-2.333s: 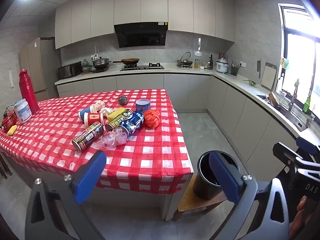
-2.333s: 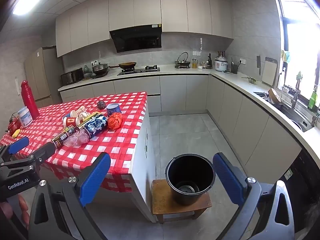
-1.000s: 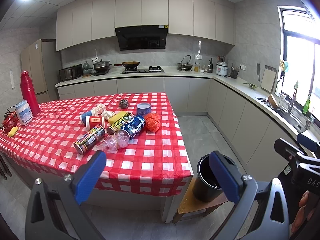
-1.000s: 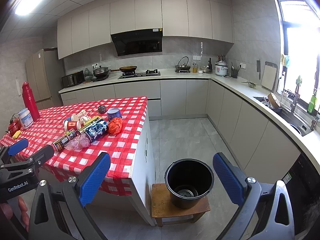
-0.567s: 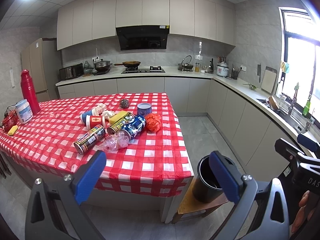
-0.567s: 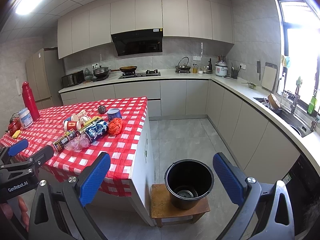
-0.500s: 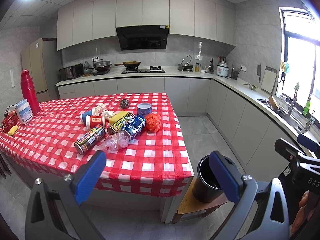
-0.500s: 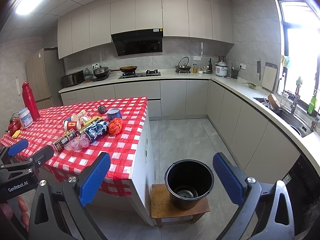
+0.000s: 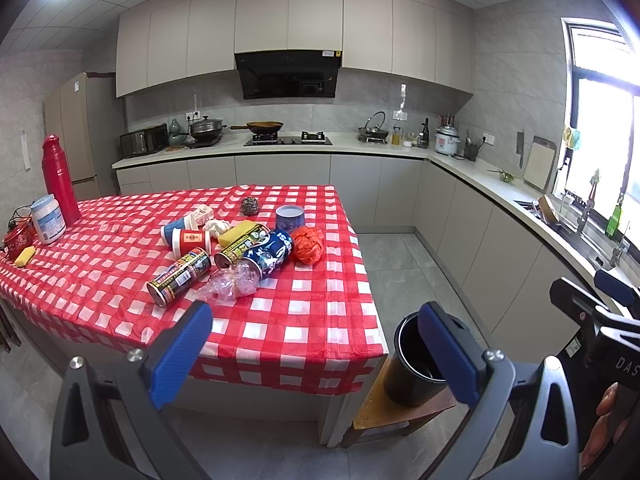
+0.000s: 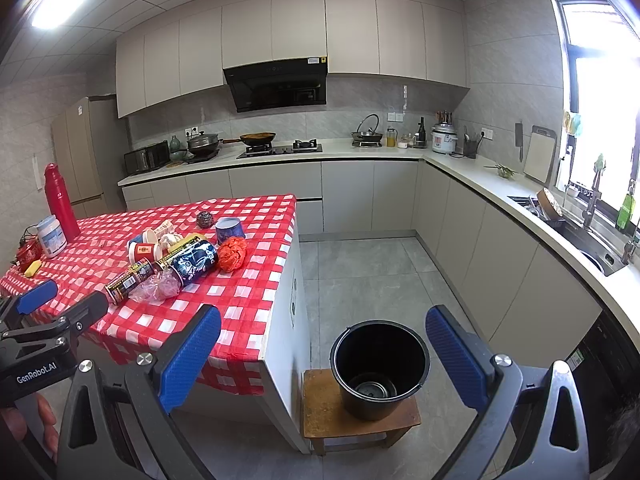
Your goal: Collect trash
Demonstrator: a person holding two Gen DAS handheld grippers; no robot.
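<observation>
A heap of trash lies on the red checked table (image 9: pixel 304 320): a dark can (image 9: pixel 179 277), a blue can (image 9: pixel 267 255), crumpled clear plastic (image 9: pixel 230 285), an orange-red bag (image 9: pixel 306 243), a red cup (image 9: pixel 191 239) and a blue tub (image 9: pixel 289 217). A black bucket (image 10: pixel 379 364) stands on a low wooden stool (image 10: pixel 360 416) right of the table. My left gripper (image 9: pixel 316 356) hangs open in front of the table's near edge. My right gripper (image 10: pixel 320 360) is open too, above the floor before the bucket. Neither holds anything.
A red thermos (image 9: pixel 60 179) and a white jar (image 9: pixel 48 219) stand at the table's far left. Grey counters (image 10: pixel 520 200) run along the back and right walls, with a sink (image 10: pixel 592 248) under the window. Grey floor tiles (image 10: pixel 372 268) lie between table and counters.
Both views have shifted slightly since 2.3 s ago, as if both grippers drew back a little from the table and bucket. In the last second nothing has visibly moved.
</observation>
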